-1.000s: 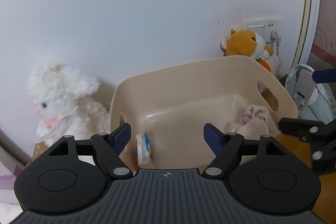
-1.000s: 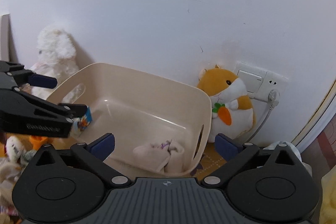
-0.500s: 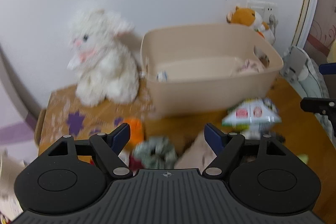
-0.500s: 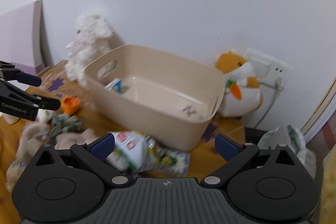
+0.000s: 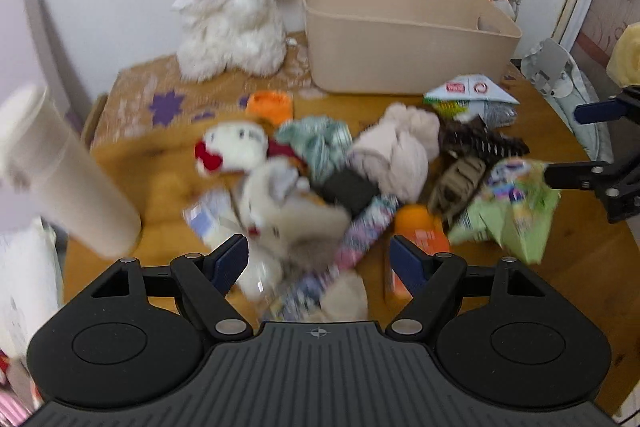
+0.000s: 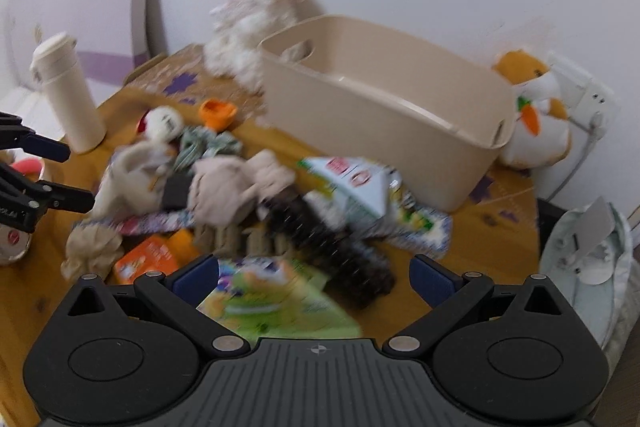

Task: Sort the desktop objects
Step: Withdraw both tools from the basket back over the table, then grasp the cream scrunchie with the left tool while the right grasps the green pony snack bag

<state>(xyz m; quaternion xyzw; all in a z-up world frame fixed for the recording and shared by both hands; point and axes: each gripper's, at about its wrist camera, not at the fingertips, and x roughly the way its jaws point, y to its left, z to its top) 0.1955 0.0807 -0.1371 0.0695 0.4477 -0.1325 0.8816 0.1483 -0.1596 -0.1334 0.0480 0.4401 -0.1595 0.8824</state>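
Your left gripper (image 5: 319, 259) hangs over the near edge of the pile with its jaws spread and nothing between them; below it lie a grey plush (image 5: 288, 203) and a patterned strip (image 5: 360, 231), both blurred. Your right gripper (image 6: 315, 277) is likewise spread and empty, poised above a green packet (image 6: 272, 303) at the front of the pile.

The objects to sort lie heaped on the wooden bench (image 6: 492, 247), in front of the beige bin (image 6: 384, 107). In the heap you can make out a pinkish cloth (image 6: 228, 187), a dark hair claw (image 6: 332, 251), a white-and-green carton (image 6: 360, 187), an orange box (image 6: 148, 261), a crumpled beige wad (image 6: 94, 249), a checked scrunchie (image 5: 320, 143), a small white toy with red (image 5: 234, 149) and an orange cap (image 5: 269, 105). The carton lies just beside the bin's front wall.

A white plush rabbit (image 5: 230, 3) sits against the wall to the left of the bin, and an orange hamster plush (image 6: 536, 107) sits beside its right end, near a wall socket (image 6: 588, 95). A cream bottle (image 6: 66, 93) stands upright at the left of the bench, apart from the heap. What the bin holds cannot be told from either view
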